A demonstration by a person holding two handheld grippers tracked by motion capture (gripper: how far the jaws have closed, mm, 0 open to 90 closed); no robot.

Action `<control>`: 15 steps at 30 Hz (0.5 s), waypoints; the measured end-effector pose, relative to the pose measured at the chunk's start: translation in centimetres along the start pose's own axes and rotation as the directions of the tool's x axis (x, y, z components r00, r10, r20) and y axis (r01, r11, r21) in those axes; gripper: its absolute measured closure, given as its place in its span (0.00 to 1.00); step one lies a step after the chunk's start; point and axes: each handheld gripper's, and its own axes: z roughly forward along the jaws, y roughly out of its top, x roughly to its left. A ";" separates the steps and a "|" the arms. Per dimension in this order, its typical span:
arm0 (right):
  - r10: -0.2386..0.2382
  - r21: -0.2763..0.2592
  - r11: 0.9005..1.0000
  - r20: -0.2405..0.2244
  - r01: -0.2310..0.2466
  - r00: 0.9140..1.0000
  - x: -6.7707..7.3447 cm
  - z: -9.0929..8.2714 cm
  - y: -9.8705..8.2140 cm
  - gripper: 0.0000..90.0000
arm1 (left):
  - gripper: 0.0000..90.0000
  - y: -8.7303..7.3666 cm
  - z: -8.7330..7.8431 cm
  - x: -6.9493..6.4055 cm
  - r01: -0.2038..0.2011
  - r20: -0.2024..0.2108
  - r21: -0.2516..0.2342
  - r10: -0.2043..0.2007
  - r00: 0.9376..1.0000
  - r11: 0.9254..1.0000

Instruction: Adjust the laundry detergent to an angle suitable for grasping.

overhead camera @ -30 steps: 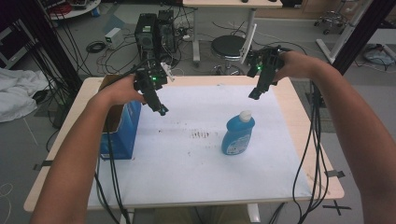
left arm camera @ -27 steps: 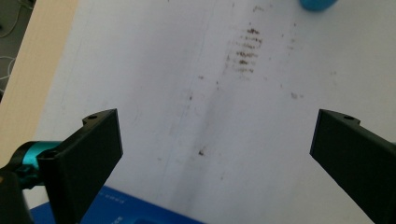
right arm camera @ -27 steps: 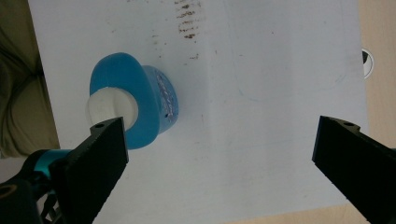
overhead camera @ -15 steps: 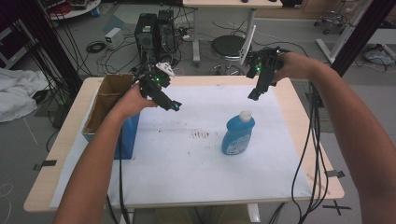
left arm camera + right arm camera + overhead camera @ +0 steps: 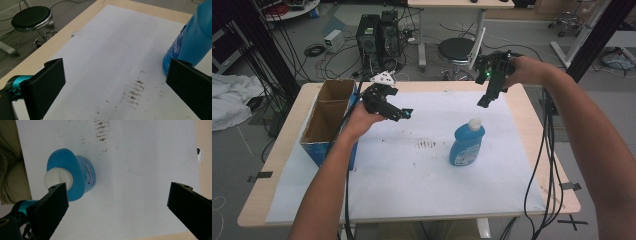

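Blue bottle (image 5: 466, 144) upright on white sheet (image 5: 412, 175), mid-counter, untouched. Left gripper (image 5: 404, 114) and right gripper (image 5: 482, 102) both above it, fingers wide, holding nothing. Grasp not yet begun; cardboard box (image 5: 326, 122) at left edge.

A lab: computer towers (image 5: 379, 35), loose floor cables (image 5: 314, 50), rolling stool (image 5: 457, 50).

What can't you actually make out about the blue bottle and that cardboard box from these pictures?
- Blue bottle: label print too small in the high view, blurred in the left gripper view.
- Bottle's top and right side: cut off by the frame edge in the left gripper view.
- Bottle's base: hidden by its own body in the right gripper view.
- Cardboard box: its floor is shadowed, part hidden by the forearm.
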 end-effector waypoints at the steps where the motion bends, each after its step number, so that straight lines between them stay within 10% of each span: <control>1: 0.004 0.000 1.000 -0.001 -0.004 1.000 0.0 0.0 0.0 0.03 | 0.03 -0.2 0.1 -0.1 0.008 0.004 -0.013 -0.008 1.000 1.000; 15: 0.002 -0.001 1.000 -0.001 -0.002 1.000 -0.1 0.2 0.2 0.03 | 0.03 -1.2 0.8 -0.7 0.020 0.077 -0.142 -0.009 0.997 0.990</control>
